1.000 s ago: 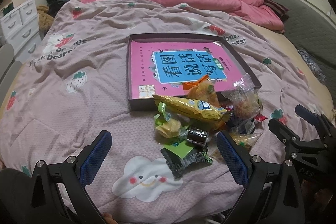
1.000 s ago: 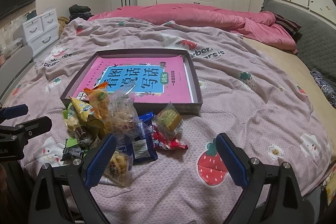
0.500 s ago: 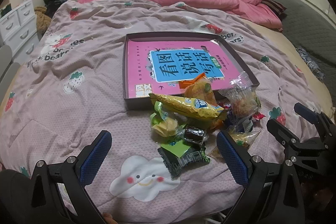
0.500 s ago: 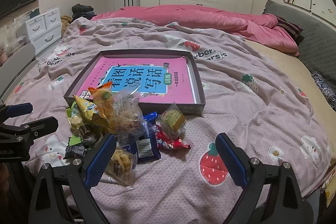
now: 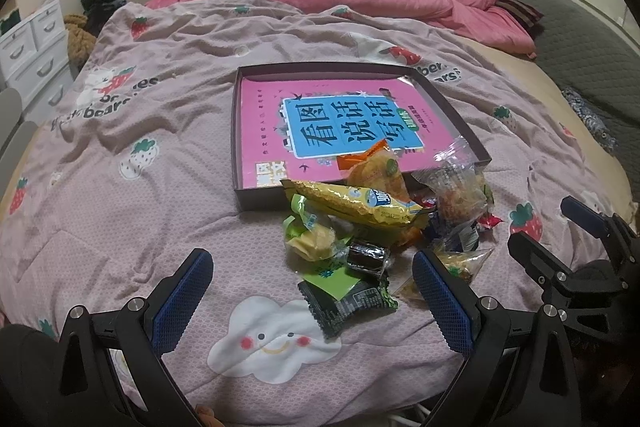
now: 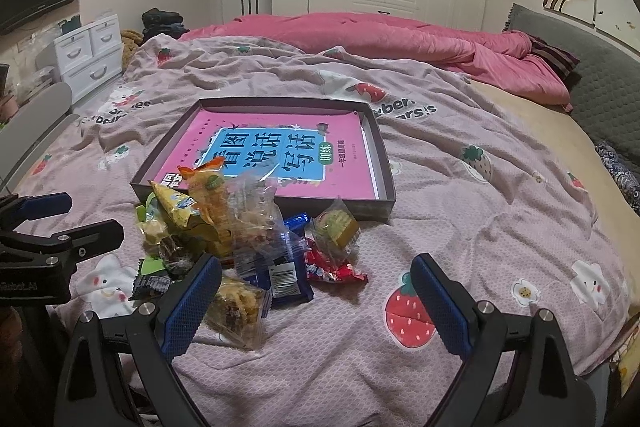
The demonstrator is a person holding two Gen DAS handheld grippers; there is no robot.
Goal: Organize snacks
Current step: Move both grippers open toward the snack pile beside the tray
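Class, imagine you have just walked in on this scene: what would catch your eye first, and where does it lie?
First the shallow tray in the middle of the strawberry-print blanket, holding a bright pink book. Next the heap of snack packets piled against the tray's near edge, a long yellow packet on top. Both grippers, left and right, hover open before it.

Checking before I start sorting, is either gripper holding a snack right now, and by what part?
Nothing is held. The left gripper and right gripper are both open above the bedspread.

Glossy, crinkled plastic on the yellow snack wrapper (image 5: 354, 203). Matt quilted cloth on the pale pink strawberry-print bedspread (image 5: 168, 211). Smooth matt cardboard on the shallow dark box (image 6: 168, 147).
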